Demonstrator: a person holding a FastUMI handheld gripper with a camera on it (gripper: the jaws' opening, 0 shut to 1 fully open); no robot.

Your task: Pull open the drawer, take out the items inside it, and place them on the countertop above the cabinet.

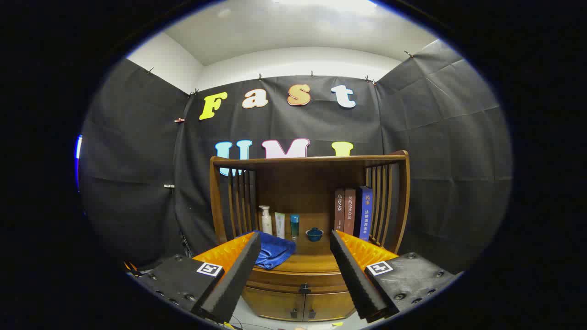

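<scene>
Wooden cabinet (307, 220) straight ahead, well apart from the gripper (296, 270), backed against the black cloth wall. Slatted sides and a top rail framing an open shelf; below that, the worktop (316, 261), then the drawer (298, 279), then two small doors at the foot.

Drawer shut, front running as a long horizontal band left to right just under the worktop edge. Dark knob (304, 288) at the middle of that front, lying ahead of and between the fingers, a little below the line through their tips. Contents hidden behind the closed front.

Above the drawer, on the worktop: blue cloth (275, 252) heaped at the left, partly behind the left finger. Three upright books (353, 213) at the right, against the slats. Pump bottle (266, 221), pale tube (279, 224) and teal tube (294, 225) in a row at the back left. Small dark blue lidded cup (314, 234) near the centre, left of the books.

Fingers spread wide, holding nothing, one either side of the cabinet's middle.

Judged as the opening step: approach only, nothing yet pulled. Next move likely straight forward and slightly down onto the knob, fingers closing across it, then a pull back along the drawer's travel, square to its long front.
</scene>
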